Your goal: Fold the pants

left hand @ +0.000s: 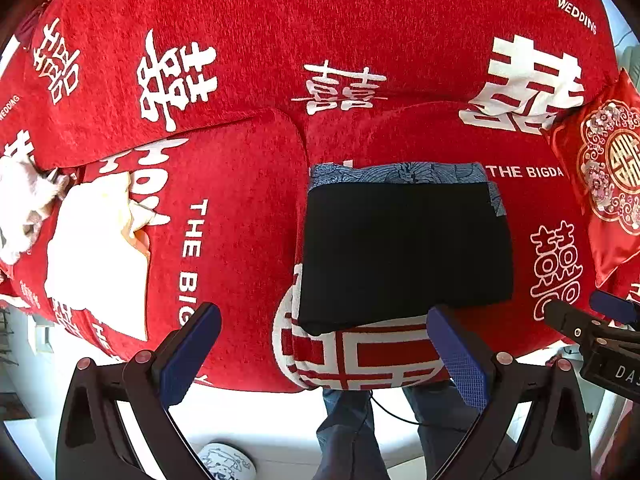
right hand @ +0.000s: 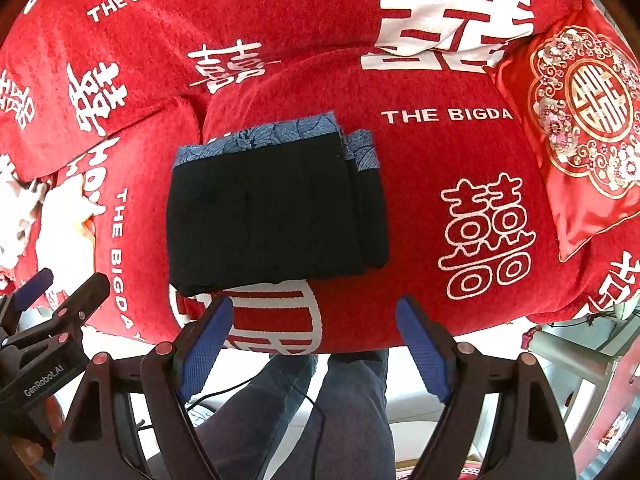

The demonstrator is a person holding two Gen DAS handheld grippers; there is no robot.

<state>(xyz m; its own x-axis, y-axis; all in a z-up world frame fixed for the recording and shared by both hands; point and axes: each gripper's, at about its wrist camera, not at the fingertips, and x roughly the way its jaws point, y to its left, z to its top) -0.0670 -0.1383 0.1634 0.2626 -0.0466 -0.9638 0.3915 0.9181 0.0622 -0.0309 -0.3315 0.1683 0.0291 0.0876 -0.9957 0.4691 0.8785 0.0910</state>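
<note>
left wrist view: a red sofa cover [left hand: 256, 48] printed with white double-happiness signs and "the bigday" lettering fills most of the frame, draped over the seat cushions and backrest. on the right seat cushion lie the pants [left hand: 404, 248], folded into a flat black rectangle with a blue patterned band along the far edge; the near edge sits close to the cushion's front. a pale cream cloth [left hand: 96, 256] lies on the left cushion, well apart from the pants. an embroidered red pillow [left hand: 612, 176] leans at the far right. the person's jeans-clad legs [left hand: 348, 432] show below the sofa edge. the left gripper [left hand: 324, 352] hangs above the cushion's front, jaws spread wide, nothing between them. the right gripper [right hand: 314, 344] likewise stands wide apart and empty, just short of the pants' near edge.
</note>
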